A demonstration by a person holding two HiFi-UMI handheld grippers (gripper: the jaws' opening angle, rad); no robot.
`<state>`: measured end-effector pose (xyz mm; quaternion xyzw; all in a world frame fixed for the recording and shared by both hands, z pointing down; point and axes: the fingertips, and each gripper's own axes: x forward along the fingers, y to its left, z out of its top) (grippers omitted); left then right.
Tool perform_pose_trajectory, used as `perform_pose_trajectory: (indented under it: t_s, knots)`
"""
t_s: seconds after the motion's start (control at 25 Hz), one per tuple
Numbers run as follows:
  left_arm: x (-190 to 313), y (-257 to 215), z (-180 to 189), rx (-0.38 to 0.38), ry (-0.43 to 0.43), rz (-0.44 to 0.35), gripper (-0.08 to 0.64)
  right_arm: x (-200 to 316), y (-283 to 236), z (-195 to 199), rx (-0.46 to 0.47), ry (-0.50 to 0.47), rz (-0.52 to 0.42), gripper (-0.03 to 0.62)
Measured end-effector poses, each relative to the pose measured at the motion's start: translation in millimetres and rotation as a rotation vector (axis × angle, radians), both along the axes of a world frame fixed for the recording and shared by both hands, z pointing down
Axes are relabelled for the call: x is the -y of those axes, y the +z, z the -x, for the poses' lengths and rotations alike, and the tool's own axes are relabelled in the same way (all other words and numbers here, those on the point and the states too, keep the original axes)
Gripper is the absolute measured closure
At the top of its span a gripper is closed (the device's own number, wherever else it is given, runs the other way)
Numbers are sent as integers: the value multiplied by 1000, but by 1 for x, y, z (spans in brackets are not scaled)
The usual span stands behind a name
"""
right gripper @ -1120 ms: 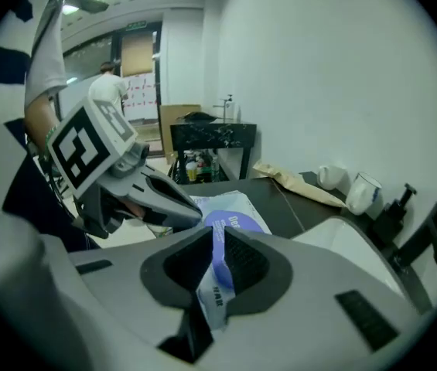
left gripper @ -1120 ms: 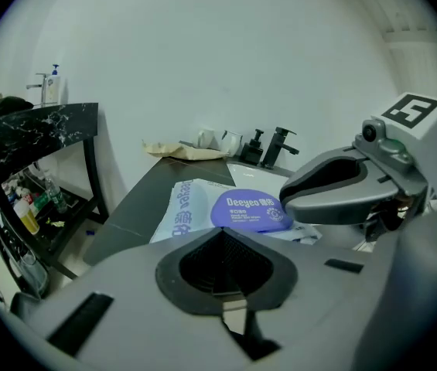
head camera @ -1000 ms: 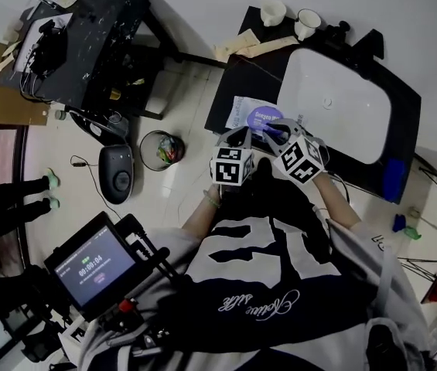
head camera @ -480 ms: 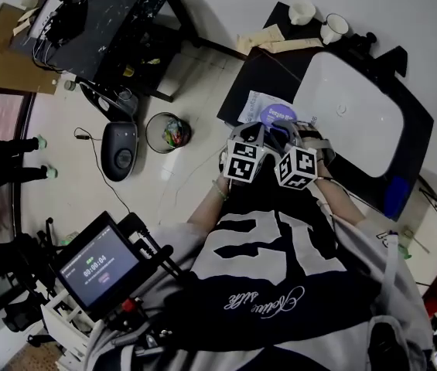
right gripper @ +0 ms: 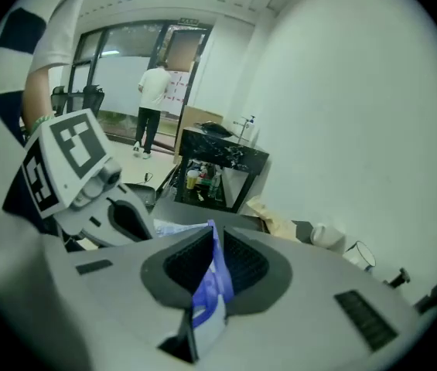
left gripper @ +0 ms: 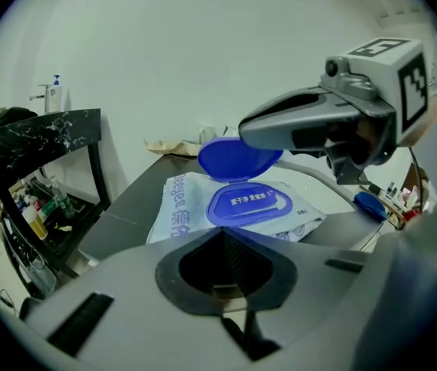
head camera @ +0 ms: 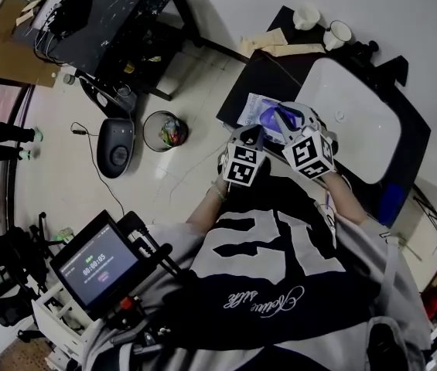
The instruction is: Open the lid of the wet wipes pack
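The wet wipes pack (head camera: 254, 108) lies on the black counter (head camera: 241, 83), left of the sink. In the left gripper view the pack (left gripper: 183, 207) shows its blue oval opening (left gripper: 247, 205), and the round blue lid (left gripper: 237, 158) stands raised above it. My right gripper (left gripper: 253, 134) is shut on that lid; in the right gripper view the blue lid (right gripper: 214, 280) sits pinched between the pads of my right gripper (right gripper: 212, 242). My left gripper (left gripper: 222, 234) is shut at the pack's near edge; whether it pinches the pack is hidden.
A white sink basin (head camera: 357, 122) fills the counter to the right. Two cups (head camera: 305, 15) stand at the far end beside crumpled paper (head camera: 276, 46). A round bin (head camera: 165, 130) and a black table (head camera: 117, 14) are on the floor side. A person (right gripper: 153, 107) stands far off.
My right gripper has risen and swung right, taking the blue lid up off the pack. The left gripper stays at the pack's near edge.
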<state>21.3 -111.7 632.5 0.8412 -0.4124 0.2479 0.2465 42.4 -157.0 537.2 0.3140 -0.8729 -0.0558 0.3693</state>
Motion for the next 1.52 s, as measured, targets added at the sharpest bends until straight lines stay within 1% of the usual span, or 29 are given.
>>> perform_pose_trajectory:
  t_s: [0.16,0.4,0.52,0.6,0.72,0.8,0.88,0.96,1.08,1.16,1.24,1.36,1.44,1.52]
  knots:
    - [0,-2,-1,-13,2,14,561,42,1,-22,4,93,14,556]
    - [-1,-4,0,-19,7,24,561,79,40,-46,5,212,155,563]
    - [-1,-3,-1,-16,12,25,561,85,60,-53,26,279,228,563]
    - [-1,-1,-1,-14,17,33,561,87,66,-55,59,328,264,563]
    - [-1,2,-2,-27,22,79,561,87,53,-56,172,402,283,561]
    - [0,1,-1,-60,9,128,561,81,35,-54,266,437,273,555]
    - [2,-7,-2,-101,1,154,561,72,14,-53,348,468,254,541]
    - [3,-24,-5,-132,25,126,561,58,-5,-52,432,514,233,541]
    - [4,-57,-10,-167,73,44,561,28,-28,-52,590,575,221,543]
    - [5,-83,-12,-216,83,10,561,7,-42,-49,672,602,218,543]
    - [6,-108,-14,-271,77,-14,561,-12,-54,-48,717,629,203,543]
    - [6,-141,-12,-333,53,-59,561,-38,-66,-49,786,664,189,546]
    - [3,-160,-11,-376,47,-80,561,-53,-73,-52,823,691,177,594]
    - [-1,-176,-10,-416,45,-94,561,-64,-78,-54,841,712,160,594]
